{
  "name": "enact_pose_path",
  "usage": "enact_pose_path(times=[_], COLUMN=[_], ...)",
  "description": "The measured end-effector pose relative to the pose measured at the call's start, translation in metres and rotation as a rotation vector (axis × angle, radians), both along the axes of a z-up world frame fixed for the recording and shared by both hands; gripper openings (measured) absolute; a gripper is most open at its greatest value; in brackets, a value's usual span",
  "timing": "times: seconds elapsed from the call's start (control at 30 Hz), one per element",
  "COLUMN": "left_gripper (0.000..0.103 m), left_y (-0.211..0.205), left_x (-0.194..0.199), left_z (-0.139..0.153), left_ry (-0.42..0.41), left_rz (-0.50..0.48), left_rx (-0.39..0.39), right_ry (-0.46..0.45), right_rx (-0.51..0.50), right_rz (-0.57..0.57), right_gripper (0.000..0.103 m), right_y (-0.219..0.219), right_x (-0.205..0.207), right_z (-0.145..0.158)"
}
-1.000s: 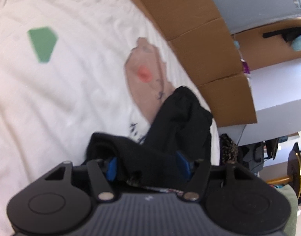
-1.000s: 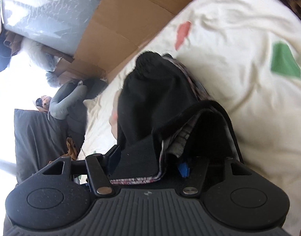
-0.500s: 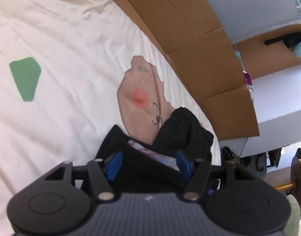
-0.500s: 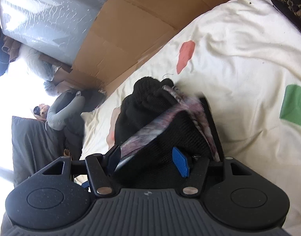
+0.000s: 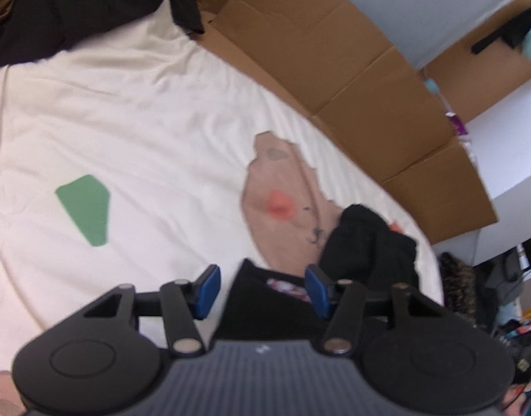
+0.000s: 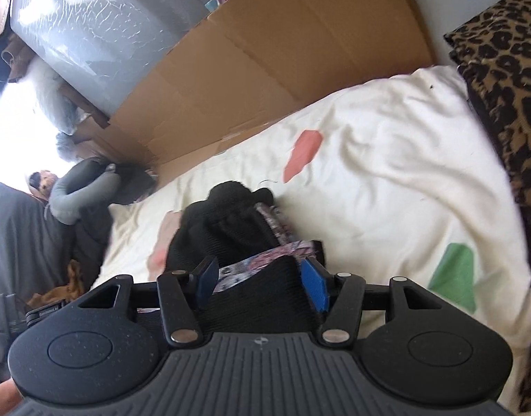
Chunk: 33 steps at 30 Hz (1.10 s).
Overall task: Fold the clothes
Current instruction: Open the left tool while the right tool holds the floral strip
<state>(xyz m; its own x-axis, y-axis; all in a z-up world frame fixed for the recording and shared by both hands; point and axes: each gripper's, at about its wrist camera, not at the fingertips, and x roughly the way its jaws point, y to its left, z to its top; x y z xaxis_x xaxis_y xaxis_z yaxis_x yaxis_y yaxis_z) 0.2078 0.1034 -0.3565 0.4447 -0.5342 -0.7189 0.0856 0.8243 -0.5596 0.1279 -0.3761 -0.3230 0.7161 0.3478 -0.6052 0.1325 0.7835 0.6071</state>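
Observation:
A black garment point(image 5: 365, 242) with a patterned pink-grey lining lies bunched on the cream bedsheet point(image 5: 144, 131). In the left wrist view my left gripper point(image 5: 262, 286) is open, its blue pads apart, with the garment's near edge lying between them. In the right wrist view the same garment point(image 6: 230, 228) lies in front of my right gripper point(image 6: 262, 286), which is open with black fabric and the patterned lining between the blue pads point(image 6: 313, 287).
Brown cardboard point(image 5: 334, 69) stands along the far edge of the bed. A dark clothes pile point(image 5: 74, 3) lies at the sheet's top left. A leopard-print fabric point(image 6: 501, 79) lies at the right of the bed. The sheet carries green, pink and tan printed patches.
Both grippers have opened wider and let the black garment settle onto the sheet. The left gripper has drawn back, so more of the bed shows.

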Motion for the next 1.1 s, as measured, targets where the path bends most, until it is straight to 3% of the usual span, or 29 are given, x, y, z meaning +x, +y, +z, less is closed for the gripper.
enact_pose_path(times=[0.1, 0.27, 0.43, 0.5, 0.57, 0.77, 0.87, 0.93, 1.1], left_gripper=[0.042, 0.04, 0.037, 0.025, 0.021, 0.021, 0.016, 0.006, 0.004], left_y=[-0.001, -0.003, -0.01, -0.013, -0.017, -0.02, -0.021, -0.022, -0.023], left_x=[0.0, 0.001, 0.004, 0.005, 0.005, 0.006, 0.006, 0.006, 0.006], left_z=[-0.005, -0.015, -0.019, -0.019, -0.017, -0.019, -0.018, -0.017, -0.008], left_ry=[0.002, 0.025, 0.017, 0.004, -0.013, -0.02, -0.039, -0.043, -0.092], left_rz=[-0.015, -0.047, -0.084, -0.106, -0.128, -0.148, -0.167, -0.18, -0.175], left_rx=[0.04, 0.09, 0.114, 0.109, 0.117, 0.118, 0.126, 0.118, 0.119], right_ry=[0.027, 0.041, 0.06, 0.057, 0.05, 0.03, 0.03, 0.033, 0.032], right_rx=[-0.043, -0.072, -0.094, -0.1, -0.103, -0.124, -0.133, -0.136, -0.14], right_rz=[0.019, 0.057, 0.089, 0.087, 0.083, 0.064, 0.056, 0.05, 0.034], right_gripper=[0.049, 0.048, 0.017, 0.009, 0.006, 0.004, 0.004, 0.004, 0.004], right_y=[0.0, 0.005, 0.009, 0.008, 0.006, 0.004, 0.004, 0.004, 0.004], right_x=[0.005, 0.012, 0.014, 0.014, 0.013, 0.012, 0.014, 0.015, 0.017], right_z=[-0.005, -0.01, -0.014, -0.014, -0.012, -0.006, -0.006, -0.007, -0.007])
